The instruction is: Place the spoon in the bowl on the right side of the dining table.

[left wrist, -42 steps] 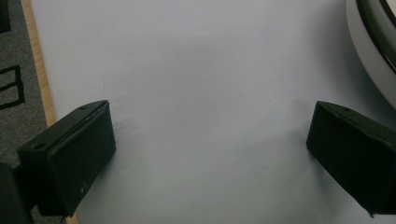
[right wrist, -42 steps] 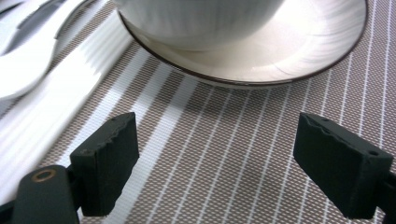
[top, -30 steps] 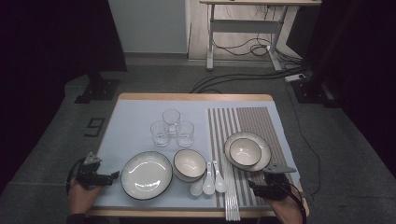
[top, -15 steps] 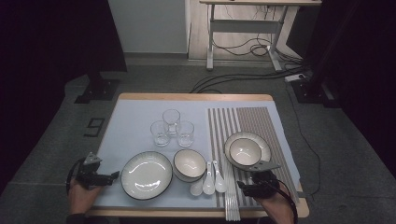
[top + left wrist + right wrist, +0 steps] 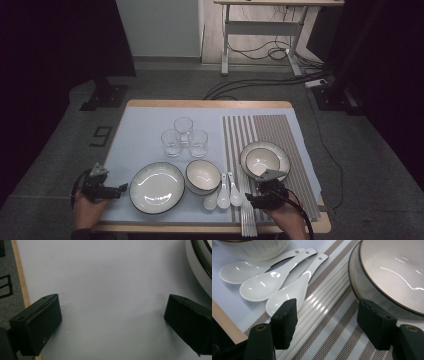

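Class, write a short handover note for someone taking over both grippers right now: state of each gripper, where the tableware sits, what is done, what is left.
Left gripper: open, holding nothing, over bare blue mat beside the large plate.
Right gripper: open, holding nothing; its jaws have just been closing and straddle the white chopsticks on the striped mat.
Three spoons lie between the middle bowl and the chopsticks; another bowl on a plate stands to the right; three glasses behind.
Done: nothing lifted.
Left: probably grip the chopsticks.

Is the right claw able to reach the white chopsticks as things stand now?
Probably yes: the right claw is open over the white chopsticks, and nothing lies between them.
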